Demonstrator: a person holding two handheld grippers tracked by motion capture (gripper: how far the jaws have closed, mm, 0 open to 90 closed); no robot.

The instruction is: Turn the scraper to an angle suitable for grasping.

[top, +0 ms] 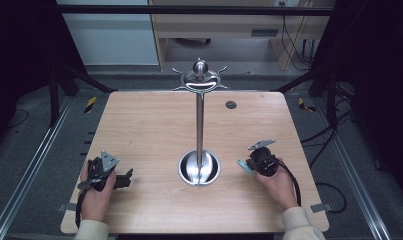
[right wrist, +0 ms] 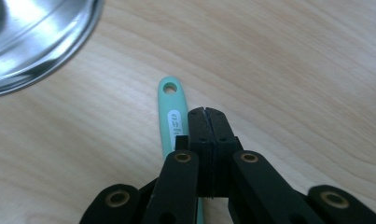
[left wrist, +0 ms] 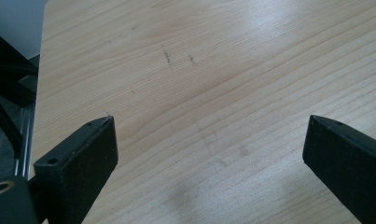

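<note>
1. Teal utensil handle (right wrist: 170,109) lies flat on the wooden table (top: 149,130), just right of the steel stand base (top: 199,168), beside the right gripper (right wrist: 208,112); the rest of the tool is hidden under that gripper.
2. Right gripper jaws are pressed together. They sit beside the handle and partly over it; whether they pinch it I cannot tell.
3. Left gripper (left wrist: 209,135) rests on bare table well left of the stand, jaws wide apart, nothing between them.
4. Step, as judged: start of picking up the teal tool, probably to hang it on the stand's top hooks (top: 200,79).
5. Next move calls for a firm hold on the handle, then lifting so the end hole (right wrist: 170,87) can meet a hook.
6. Materials: handle smooth, matte, plastic or silicone, flat with rounded end; stand polished metal, thin pole (top: 199,125), round dished base; table pale wood grain.
</note>
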